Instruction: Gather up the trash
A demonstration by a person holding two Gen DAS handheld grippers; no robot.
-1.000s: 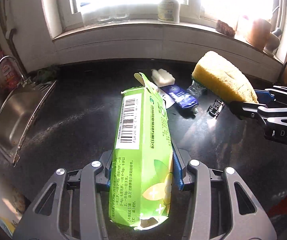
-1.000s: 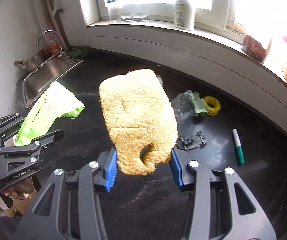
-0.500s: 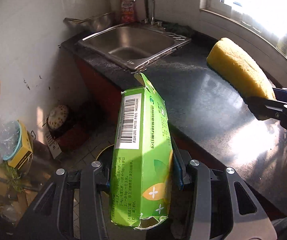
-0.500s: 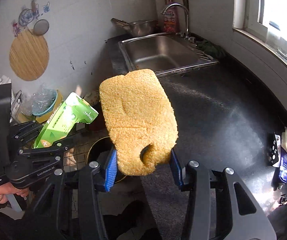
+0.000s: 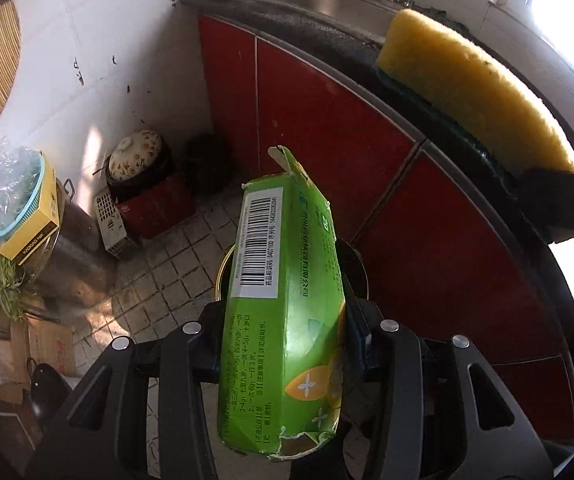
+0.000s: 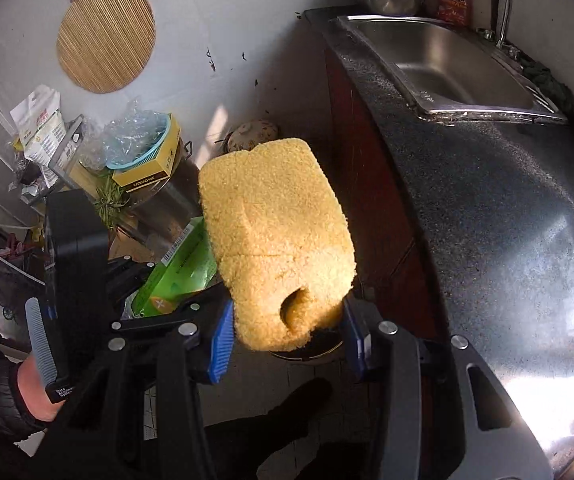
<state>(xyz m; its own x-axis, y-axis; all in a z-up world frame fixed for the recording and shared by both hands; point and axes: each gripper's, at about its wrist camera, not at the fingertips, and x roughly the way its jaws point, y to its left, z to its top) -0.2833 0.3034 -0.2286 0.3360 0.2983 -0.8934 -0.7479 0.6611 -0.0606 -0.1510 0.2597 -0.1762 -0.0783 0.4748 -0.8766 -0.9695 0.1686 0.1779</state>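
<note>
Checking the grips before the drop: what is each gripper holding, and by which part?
Left gripper clamps the green carton across its lower sides; right gripper pinches the yellow sponge at its near end.

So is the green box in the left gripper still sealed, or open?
Open. The green box has its far-end flap lifted and its near end torn; contents cannot be told.

my left claw (image 5: 283, 364) grips a bright green box (image 5: 287, 320) with a black-and-white barcode; my right claw (image 6: 287, 336), blue-padded, clamps a yellow sponge (image 6: 275, 240); red cabinets (image 5: 327, 128), speckled black worktop (image 6: 487, 220)
</note>
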